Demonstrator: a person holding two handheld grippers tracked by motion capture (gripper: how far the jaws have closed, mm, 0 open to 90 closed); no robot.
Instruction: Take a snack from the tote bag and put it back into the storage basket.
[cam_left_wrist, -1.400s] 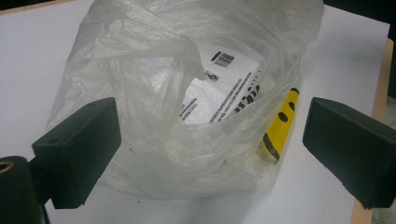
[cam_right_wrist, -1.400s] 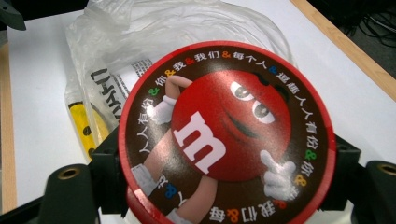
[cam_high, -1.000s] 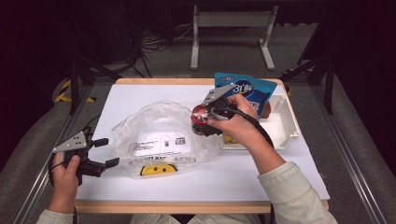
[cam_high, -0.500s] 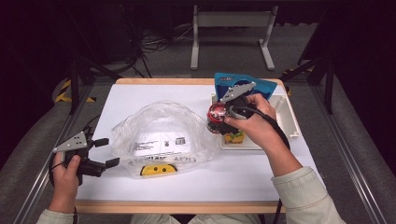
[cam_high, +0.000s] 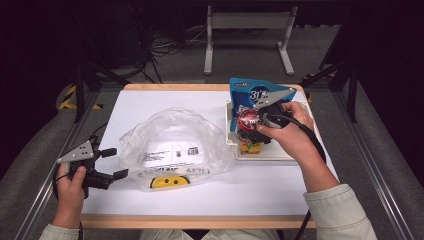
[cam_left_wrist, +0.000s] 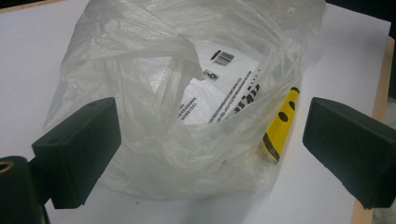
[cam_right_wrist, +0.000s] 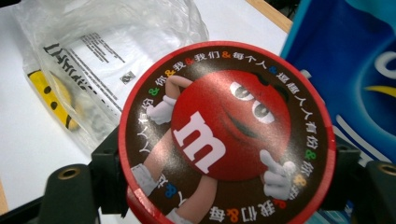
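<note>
A round red M&M's tin, its lid printed with a red candy figure, sits between the jaws of my right gripper; a jaw presses on each side of it. I hold it just above the white tray at the right, in front of a blue pouch. A clear plastic bag with a white label and a yellow smiley strip lies mid-table. My left gripper rests at the bag's left end, jaws wide apart, nothing between them; the bag's mouth faces it.
A small yellow item lies in the tray under the tin. The blue pouch stands at the tray's far end. The wooden table edge runs along the front. A metal stand is on the floor beyond.
My right gripper has carried the tin to the right, from beside the bag to over the tray. The left gripper and the bag have stayed put.
</note>
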